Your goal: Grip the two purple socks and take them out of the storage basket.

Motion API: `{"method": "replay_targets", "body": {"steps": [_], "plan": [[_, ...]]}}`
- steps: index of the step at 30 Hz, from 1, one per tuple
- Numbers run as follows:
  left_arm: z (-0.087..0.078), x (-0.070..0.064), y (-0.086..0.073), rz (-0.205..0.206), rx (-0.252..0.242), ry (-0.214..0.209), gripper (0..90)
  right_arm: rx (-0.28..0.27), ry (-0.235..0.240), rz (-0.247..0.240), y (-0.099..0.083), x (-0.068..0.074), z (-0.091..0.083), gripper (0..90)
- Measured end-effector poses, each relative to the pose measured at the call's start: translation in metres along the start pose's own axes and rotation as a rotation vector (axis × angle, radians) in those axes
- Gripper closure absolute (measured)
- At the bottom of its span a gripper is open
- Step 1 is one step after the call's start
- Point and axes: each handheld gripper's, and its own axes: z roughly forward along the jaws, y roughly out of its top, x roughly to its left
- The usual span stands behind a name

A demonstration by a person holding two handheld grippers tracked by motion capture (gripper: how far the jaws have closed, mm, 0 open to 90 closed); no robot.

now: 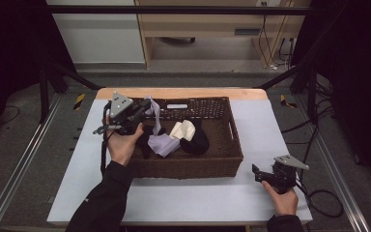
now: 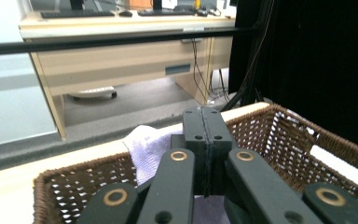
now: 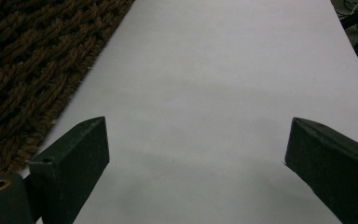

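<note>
Nearest to the person, the right gripper (image 1: 257, 173) is rested on the pale table surface (image 1: 198, 198), just beside the front right corner of the dark brown woven wicker basket (image 1: 188, 166). Its jaws are spread wide and nothing is held between them.

Farther on, over the left end of the basket, the left gripper (image 1: 144, 110) is held up. Its jaws are pressed together on a light lilac cloth (image 1: 153, 113), which is lifted above the basket rim and hangs down into it. In the left gripper view the same cloth (image 2: 147, 149) is seen just behind the closed jaws.

Inside the basket three more soft pieces are counted: a second lilac piece (image 1: 163, 144), a cream piece (image 1: 183, 129) and a black piece (image 1: 199, 140).

The work is judged to be at an early stage: one cloth is being taken out, and nothing is laid on the table beside the basket yet.
</note>
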Motion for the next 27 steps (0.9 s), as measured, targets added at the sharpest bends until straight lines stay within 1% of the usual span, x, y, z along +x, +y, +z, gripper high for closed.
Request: {"method": "replay_targets", "body": {"steps": [7,11,13,14,15,16,17,18,20,21,22,23,27], "plan": [[-0.029,0.011,0.019,0.004,-0.049,0.012,89.6,0.002,-0.001,0.000,0.000,0.000,0.000,6.6],[-0.042,0.017,0.027,0.012,-0.069,0.025,89.6,0.002,-0.001,0.000,0.000,0.000,0.000,6.5],[-0.049,0.021,0.030,0.009,-0.079,0.033,89.6,0.003,-0.002,0.000,0.000,0.000,0.000,6.6],[-0.049,0.021,0.030,0.009,-0.079,0.033,89.6,0.002,-0.003,0.000,0.000,0.000,0.000,6.6],[-0.055,0.026,0.034,0.006,-0.088,0.044,89.6,0.002,-0.003,-0.001,0.000,0.000,0.000,6.6],[-0.055,0.026,0.034,0.006,-0.088,0.044,89.6,0.002,-0.003,-0.001,0.000,0.000,0.000,6.6],[-0.062,0.031,0.036,0.007,-0.094,0.054,89.6,0.001,-0.004,0.001,0.000,0.000,0.000,6.6],[-0.062,0.031,0.036,0.007,-0.094,0.054,89.6,0.001,-0.004,0.001,0.000,0.000,0.000,6.6],[-0.068,0.037,0.038,0.008,-0.099,0.068,89.6,0.002,-0.003,0.001,0.000,0.000,0.000,6.6],[-0.073,0.042,0.038,0.010,-0.099,0.082,89.6,0.002,-0.003,0.000,0.000,0.000,0.000,6.5],[-0.073,0.042,0.038,0.010,-0.099,0.082,89.6,0.002,-0.003,0.000,0.000,0.000,0.000,6.5],[-0.078,0.048,0.037,0.007,-0.099,0.095,89.6,0.002,-0.004,0.001,0.000,0.000,0.000,6.5],[-0.088,0.060,0.032,-0.005,-0.096,0.123,89.6,0.002,-0.004,0.000,0.000,0.000,0.000,6.5]]}}
